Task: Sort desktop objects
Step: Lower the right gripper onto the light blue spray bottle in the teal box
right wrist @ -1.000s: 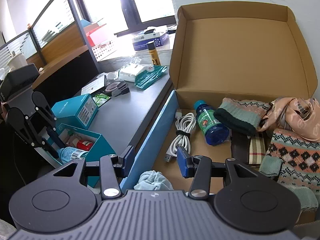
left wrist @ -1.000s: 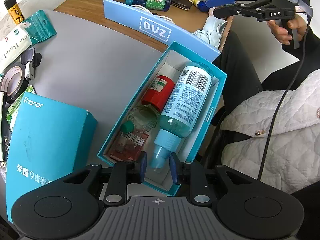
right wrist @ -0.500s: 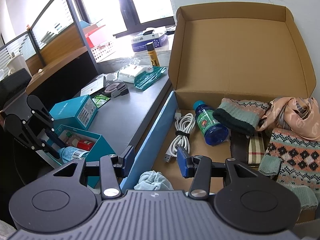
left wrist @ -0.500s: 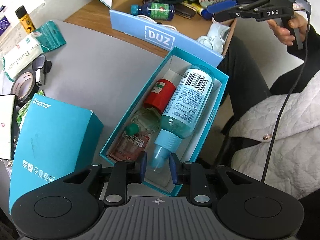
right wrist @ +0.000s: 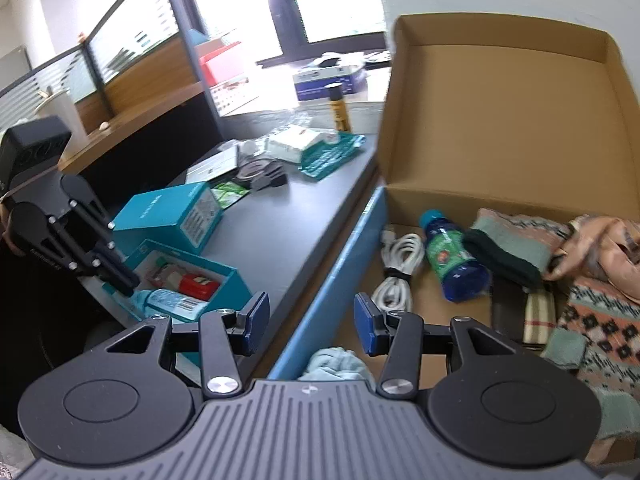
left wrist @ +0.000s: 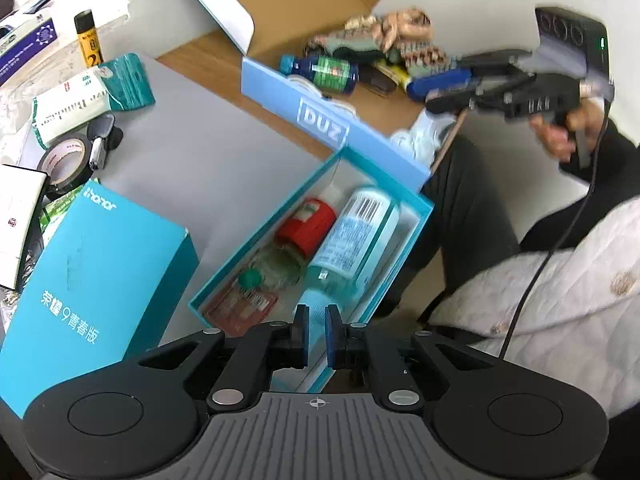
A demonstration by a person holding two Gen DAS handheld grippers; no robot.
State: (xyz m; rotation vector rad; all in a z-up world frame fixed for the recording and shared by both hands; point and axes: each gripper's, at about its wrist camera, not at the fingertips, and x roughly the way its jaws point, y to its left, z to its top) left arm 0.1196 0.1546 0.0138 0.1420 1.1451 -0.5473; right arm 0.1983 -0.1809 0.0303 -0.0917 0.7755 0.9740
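Left tool [left wrist: 316, 326]: pads nearly together, narrow gap, nothing gripped; sits over near end of teal tray [left wrist: 416, 216] at worktop [left wrist: 192, 160] edge. Tray contents: clear spray bottle w/ barcode label [left wrist: 356, 232], red bottle [left wrist: 308, 226], small green-capped item [left wrist: 250, 280]. Teal honor box [left wrist: 96, 272] beside tray. Right tool [right wrist: 310, 318]: pads wide apart, empty, above cardboard box [right wrist: 500, 120] holding white cable [right wrist: 396, 272], blue bottle [right wrist: 452, 260], knitwear [right wrist: 592, 320].
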